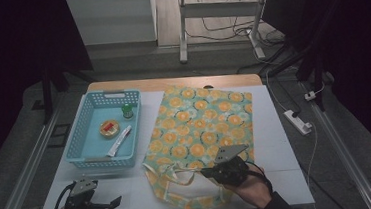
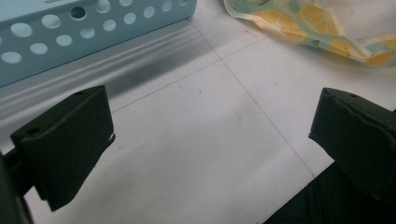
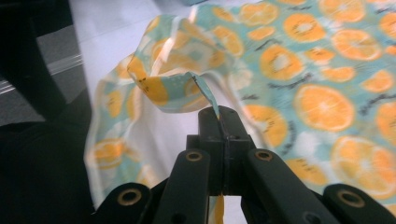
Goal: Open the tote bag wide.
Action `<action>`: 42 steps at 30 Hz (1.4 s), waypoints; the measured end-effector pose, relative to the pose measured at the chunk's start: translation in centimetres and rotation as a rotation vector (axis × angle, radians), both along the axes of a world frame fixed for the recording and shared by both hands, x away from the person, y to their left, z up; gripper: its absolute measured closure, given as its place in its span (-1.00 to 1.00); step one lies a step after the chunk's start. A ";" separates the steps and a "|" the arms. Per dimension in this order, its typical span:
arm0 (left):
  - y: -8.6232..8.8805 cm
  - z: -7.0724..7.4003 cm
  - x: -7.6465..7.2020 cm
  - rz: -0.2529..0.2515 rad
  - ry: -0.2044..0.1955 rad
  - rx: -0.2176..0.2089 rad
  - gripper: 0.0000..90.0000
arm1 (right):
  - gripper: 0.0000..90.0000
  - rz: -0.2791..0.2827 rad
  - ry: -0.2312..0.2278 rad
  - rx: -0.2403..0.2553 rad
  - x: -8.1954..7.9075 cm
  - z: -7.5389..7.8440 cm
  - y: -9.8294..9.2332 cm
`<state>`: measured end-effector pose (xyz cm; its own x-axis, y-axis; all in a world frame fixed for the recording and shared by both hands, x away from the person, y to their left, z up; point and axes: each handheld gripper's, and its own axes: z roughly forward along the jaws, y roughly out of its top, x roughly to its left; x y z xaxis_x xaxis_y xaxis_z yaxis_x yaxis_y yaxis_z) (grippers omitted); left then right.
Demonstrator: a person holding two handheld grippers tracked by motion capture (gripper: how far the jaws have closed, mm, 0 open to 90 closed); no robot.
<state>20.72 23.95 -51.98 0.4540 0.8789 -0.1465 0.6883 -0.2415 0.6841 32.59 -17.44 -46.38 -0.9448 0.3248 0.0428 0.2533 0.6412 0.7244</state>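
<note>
An orange-slice patterned tote bag [image 1: 205, 128] lies flat on the white table top [image 1: 277, 142], its mouth and handles toward me. My right gripper [image 1: 205, 173] sits at the bag's near edge, jaws shut on a strip of the bag's fabric [image 3: 205, 93], which rises lifted and folded from the tips of my right gripper [image 3: 219, 112]. My left gripper [image 1: 116, 202] rests at the table's front left, apart from the bag. In its own view my left gripper [image 2: 210, 126] stands open over bare table, nothing between the fingers [image 2: 70, 140].
A light blue perforated basket [image 1: 83, 142] stands at the left and holds a green-capped bottle [image 1: 127, 111], a round orange-lidded tin [image 1: 109, 128] and a white tube [image 1: 119, 141]. The basket wall [image 2: 93, 28] is just beyond my left gripper. A power strip [image 1: 297, 121] lies on the floor, right.
</note>
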 end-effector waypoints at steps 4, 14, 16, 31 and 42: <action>0.1 0.0 0.0 0.003 0.003 -0.007 -1.00 | 1.00 -0.012 -0.020 0.010 1.1 0.5 0.1; 0.2 0.0 0.0 0.005 0.005 -0.014 -1.00 | 1.00 -0.063 -0.053 0.040 4.0 1.6 0.7; 0.2 0.0 0.0 0.005 0.006 -0.015 -1.00 | 1.00 -0.073 -0.062 0.045 4.7 1.8 0.7; 0.2 -0.1 0.1 0.008 0.012 -0.018 -1.00 | 1.00 -0.174 -0.100 0.101 9.6 3.2 0.5; 0.2 -0.1 0.2 0.009 0.018 -0.018 -1.00 | 1.00 -0.233 -0.130 0.095 13.1 3.3 0.8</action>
